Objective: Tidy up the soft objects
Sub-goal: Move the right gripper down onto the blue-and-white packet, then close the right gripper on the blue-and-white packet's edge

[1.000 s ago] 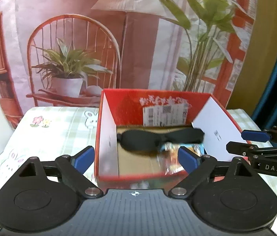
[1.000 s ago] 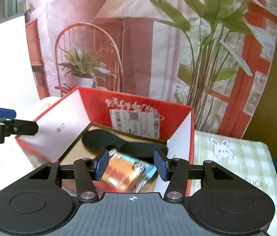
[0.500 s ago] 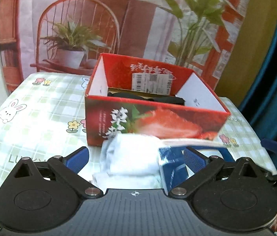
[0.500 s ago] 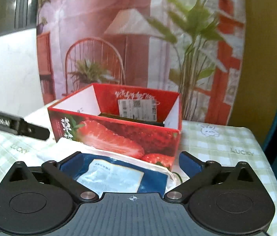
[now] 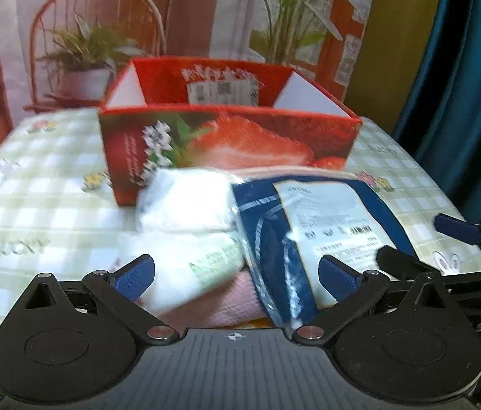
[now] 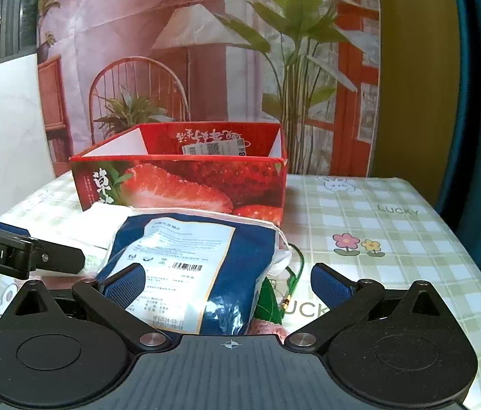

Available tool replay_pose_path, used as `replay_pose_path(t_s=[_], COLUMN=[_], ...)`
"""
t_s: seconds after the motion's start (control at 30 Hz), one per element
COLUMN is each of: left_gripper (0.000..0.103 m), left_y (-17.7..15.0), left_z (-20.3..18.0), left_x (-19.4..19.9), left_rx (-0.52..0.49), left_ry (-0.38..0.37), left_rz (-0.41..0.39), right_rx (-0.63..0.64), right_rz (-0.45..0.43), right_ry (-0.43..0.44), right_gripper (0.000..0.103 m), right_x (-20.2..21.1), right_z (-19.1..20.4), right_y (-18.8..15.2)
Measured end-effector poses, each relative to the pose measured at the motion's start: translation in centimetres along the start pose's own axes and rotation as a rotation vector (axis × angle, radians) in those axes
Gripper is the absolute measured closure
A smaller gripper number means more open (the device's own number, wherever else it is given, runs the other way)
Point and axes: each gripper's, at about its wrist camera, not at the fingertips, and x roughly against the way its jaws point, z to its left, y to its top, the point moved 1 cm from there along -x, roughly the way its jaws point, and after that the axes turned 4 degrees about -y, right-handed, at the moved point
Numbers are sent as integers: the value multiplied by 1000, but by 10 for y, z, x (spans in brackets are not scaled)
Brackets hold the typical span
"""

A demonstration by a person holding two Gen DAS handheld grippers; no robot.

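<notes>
A red strawberry box (image 5: 226, 143) stands open on the checked tablecloth; it also shows in the right wrist view (image 6: 185, 184). In front of it lies a pile of soft goods: a white folded cloth (image 5: 185, 201), a white packet (image 5: 202, 266), a blue bagged item with a white label (image 5: 312, 229) (image 6: 192, 259), a pink piece (image 5: 213, 311) and something green (image 6: 267, 300). My left gripper (image 5: 237, 275) is open over the pile. My right gripper (image 6: 228, 283) is open around the blue bag.
The checked tablecloth (image 6: 377, 232) runs to the right of the box. A printed backdrop (image 6: 206, 51) hangs behind the table. A blue curtain (image 5: 462, 68) is at the right edge.
Both grippers pulled back from over the box interior and dropped low to the pile in front of it. The right gripper has opened wide. The box's contents are now hidden.
</notes>
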Motion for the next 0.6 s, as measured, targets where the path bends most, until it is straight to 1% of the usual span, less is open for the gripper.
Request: replay_pose_path(t_s=[0.13,0.17,0.2,0.23,0.27,0.3,0.37,0.5,0.57,0.6], left_gripper=[0,0,1,1,2,2,4,15,28,32], left_y=[-8,-9,-10,-11,-12,-12,-12,-12,-11,-10], left_z=[-3,-4,-5,-8,-11,-12,-13,-7,-1,1], left_x=[-11,-12,-13,-14,-14,-14,-15,-15,-12,-11], left_rx=[-23,-35,-53,-70,-95,-110,-123,-96,-66,-51], left_ry=[6,8,11,12,6,0,-19,-51,-62,-67], left_rz=[27,27,22,16,7,0,-10,-32,-52,-61], right_rx=[10,13,21,36,51,56,50,62,62,61], right_rz=[27,31,39,55,75,92,95,84,81,79], right_ry=[19,20,29,39,49,57,74,91,95,97], right_gripper=[1,2,5,14,20,21,26,28,28,28], right_x=[-9,-10,-13,-16,-20,-24,-27,-30,-31,-32], right_z=[1,2,3,5,6,7,8,9,8,8], right_y=[-9,-11,-14,-17,-19,-21,-23,-26,-27,-27])
